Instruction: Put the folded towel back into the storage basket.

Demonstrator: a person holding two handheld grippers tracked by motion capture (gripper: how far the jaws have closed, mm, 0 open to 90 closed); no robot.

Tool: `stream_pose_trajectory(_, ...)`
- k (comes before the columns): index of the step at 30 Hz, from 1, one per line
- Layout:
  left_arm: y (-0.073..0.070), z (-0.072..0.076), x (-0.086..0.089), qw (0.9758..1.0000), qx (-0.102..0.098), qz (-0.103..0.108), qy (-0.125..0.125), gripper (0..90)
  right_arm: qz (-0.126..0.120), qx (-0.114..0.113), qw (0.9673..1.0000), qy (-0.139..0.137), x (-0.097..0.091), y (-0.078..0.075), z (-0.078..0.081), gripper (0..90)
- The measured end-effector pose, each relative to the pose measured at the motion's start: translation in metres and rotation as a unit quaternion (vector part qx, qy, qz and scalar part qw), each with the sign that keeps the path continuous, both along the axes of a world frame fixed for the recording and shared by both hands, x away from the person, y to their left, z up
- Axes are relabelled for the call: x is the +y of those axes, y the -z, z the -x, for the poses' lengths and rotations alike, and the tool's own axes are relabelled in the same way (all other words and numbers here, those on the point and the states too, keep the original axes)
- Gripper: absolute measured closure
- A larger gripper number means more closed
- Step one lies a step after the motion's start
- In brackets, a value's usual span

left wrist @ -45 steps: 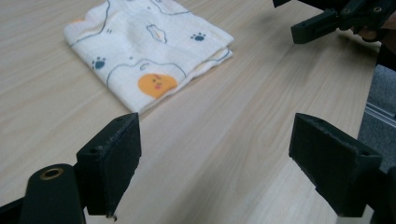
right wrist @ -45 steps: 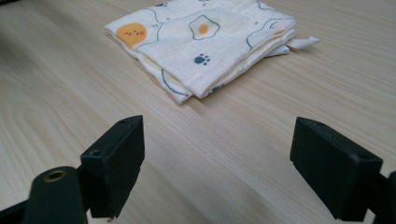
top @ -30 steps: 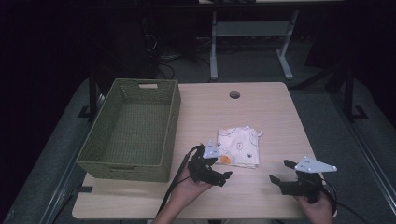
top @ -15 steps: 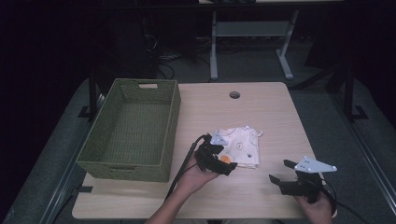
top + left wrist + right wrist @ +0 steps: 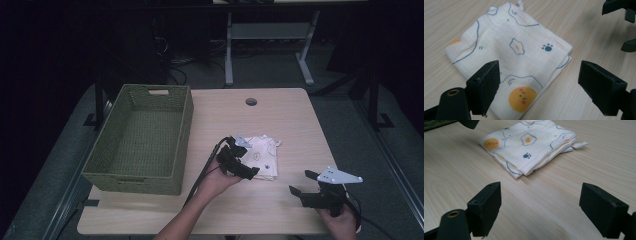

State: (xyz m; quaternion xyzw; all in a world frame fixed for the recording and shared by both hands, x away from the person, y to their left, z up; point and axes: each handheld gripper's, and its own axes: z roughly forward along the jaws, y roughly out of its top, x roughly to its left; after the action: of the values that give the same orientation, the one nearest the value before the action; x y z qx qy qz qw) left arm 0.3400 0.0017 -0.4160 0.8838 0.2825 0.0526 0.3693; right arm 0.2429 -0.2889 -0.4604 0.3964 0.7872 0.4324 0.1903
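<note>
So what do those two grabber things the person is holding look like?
Both are black. The left gripper and the right gripper each have two chunky, blocky black jaws, and a brass-coloured ring shows near one jaw in each gripper view. Each carries a pale grey three-cornered plate on top, and a black cable trails from each. No sleeves show on the forearms.

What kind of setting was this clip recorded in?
Probably a lab or office workspace set up for recording, not a home: a light wood desk with a cable grommet hole, grey carpet, and another desk's white metal legs in the dim background with loose cables on the floor.
</note>
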Motion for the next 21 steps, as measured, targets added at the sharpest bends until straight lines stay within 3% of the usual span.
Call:
stream_pose_trajectory(17,0.007,-0.034,-0.025,0.9996,0.014,-0.021,-0.012,18.2,-0.005,-0.003,1.0,0.002,-0.003,-0.001,0.0,17.6)
stream_pose_trajectory(21,0.013,-0.041,-0.034,0.999,0.016,-0.038,-0.019,18.4,-0.007,-0.003,1.0,0.001,-0.003,-0.001,-0.001,17.6)
